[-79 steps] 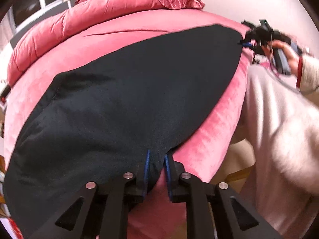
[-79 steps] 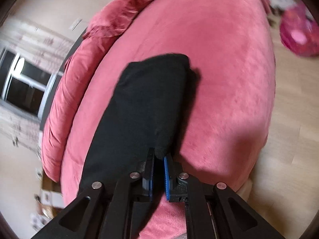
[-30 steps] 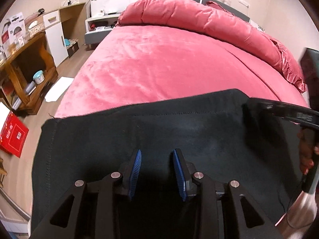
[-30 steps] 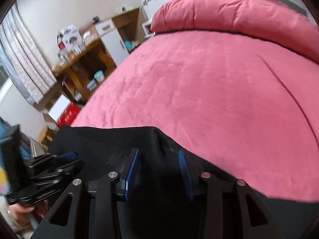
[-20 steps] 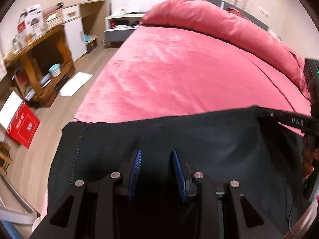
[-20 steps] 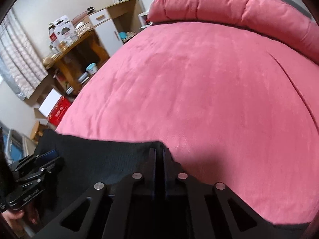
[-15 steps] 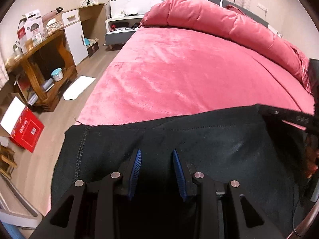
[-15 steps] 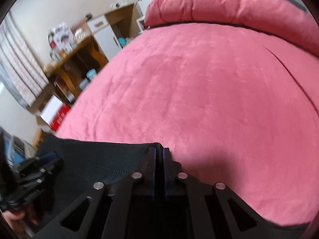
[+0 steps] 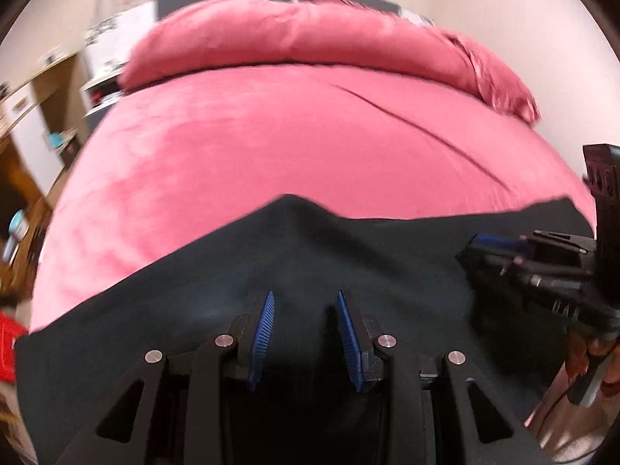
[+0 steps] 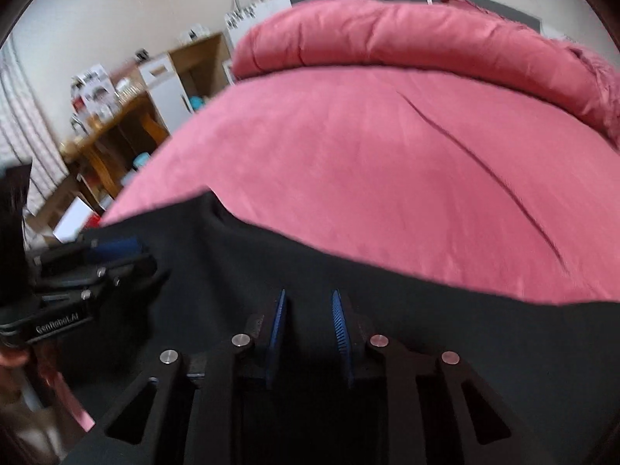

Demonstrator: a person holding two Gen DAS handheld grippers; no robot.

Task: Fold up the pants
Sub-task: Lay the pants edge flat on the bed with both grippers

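1. One pair of black pants (image 9: 294,271) lies across the near edge of the pink bed (image 9: 271,147); its far edge is uneven, with open bedspread beyond up to the rolled duvet (image 9: 302,35).
2. Two grippers: left gripper (image 9: 306,335) wide apart, empty, over the fabric.
3. Right gripper (image 10: 308,331) likewise parted, empty.
4. Wooden shelf (image 10: 104,147) stands left of the bed.

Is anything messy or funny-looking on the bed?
A little. The black pants do not lie flat: their far edge pokes up in a bump near the middle, so it looks wavy. The pink bed cover also has a long dark crease running across it. Nothing looks spilled or broken.
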